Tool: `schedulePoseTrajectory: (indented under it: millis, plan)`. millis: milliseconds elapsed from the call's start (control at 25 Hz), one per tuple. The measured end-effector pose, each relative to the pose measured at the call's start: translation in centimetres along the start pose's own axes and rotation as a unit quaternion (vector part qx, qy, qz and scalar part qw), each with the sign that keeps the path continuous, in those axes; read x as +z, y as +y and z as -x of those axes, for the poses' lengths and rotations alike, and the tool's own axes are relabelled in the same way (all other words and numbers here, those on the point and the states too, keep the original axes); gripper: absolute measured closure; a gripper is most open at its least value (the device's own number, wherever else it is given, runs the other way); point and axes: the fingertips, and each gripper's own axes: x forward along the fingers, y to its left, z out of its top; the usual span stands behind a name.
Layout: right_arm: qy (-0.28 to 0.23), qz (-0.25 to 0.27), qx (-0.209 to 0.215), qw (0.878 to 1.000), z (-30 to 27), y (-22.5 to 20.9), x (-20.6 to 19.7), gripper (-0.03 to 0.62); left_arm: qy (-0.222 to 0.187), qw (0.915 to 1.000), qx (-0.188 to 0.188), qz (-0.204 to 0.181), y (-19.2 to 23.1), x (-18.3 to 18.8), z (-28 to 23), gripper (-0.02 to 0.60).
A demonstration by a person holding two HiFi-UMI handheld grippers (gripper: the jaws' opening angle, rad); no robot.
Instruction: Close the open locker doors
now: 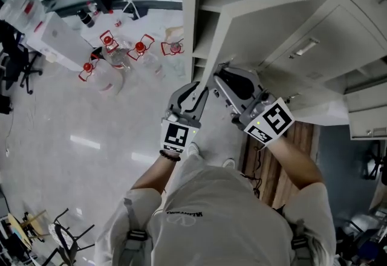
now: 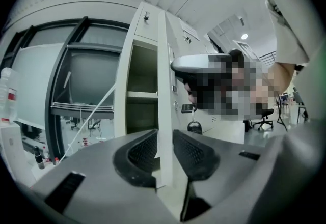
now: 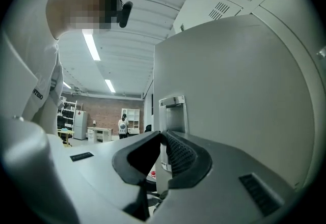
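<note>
An open pale grey locker door (image 1: 254, 35) stands out from the bank of lockers, and both grippers are at its free edge. My left gripper (image 1: 196, 94) straddles that edge. In the left gripper view the door's edge (image 2: 163, 65) runs down between the jaws of the left gripper (image 2: 164, 149), with a dark gap beside the left pad, so it is open. My right gripper (image 1: 225, 80) sits just right of it. In the right gripper view the right gripper (image 3: 162, 151) has its jaws drawn close on the door's thin lip under the latch plate (image 3: 173, 111). The door panel (image 3: 229, 90) fills the right side.
The open compartment shows a shelf (image 2: 140, 94). Closed lockers (image 1: 338, 35) stand to the right. On the floor to the left lie red-marked bottles (image 1: 121, 50) and a white box (image 1: 54, 35). A wooden board (image 1: 284, 156) lies by my feet. A person (image 3: 122, 125) stands far off.
</note>
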Motion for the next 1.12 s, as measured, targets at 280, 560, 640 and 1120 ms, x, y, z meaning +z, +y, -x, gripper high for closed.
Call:
schedulePoseTrajectory:
  millis: [280, 560, 640, 1120]
  plan:
    - [0.003, 0.010, -0.019, 1.000, -3.0, -2.2, -0.3, 0.554, -0.007, 0.9997, 0.020, -0.014, 2.7, -1.0, 0.2, 0.552]
    - [-0.002, 0.013, -0.058, 0.998, -5.7, -4.7, -0.5, 0.560, -0.016, 0.9994, 0.019, -0.023, 4.7, -1.1, -3.0, 0.576]
    - [-0.002, 0.015, -0.073, 0.997, -6.2, -5.2, -0.6, 0.560, -0.016, 0.9994, 0.019, -0.023, 5.3, -1.3, -4.0, 0.577]
    - [-0.009, 0.022, -0.145, 0.989, -8.7, -8.7, -0.7, 0.564, -0.020, 0.9993, 0.028, -0.013, 8.1, -2.0, -8.2, 0.577]
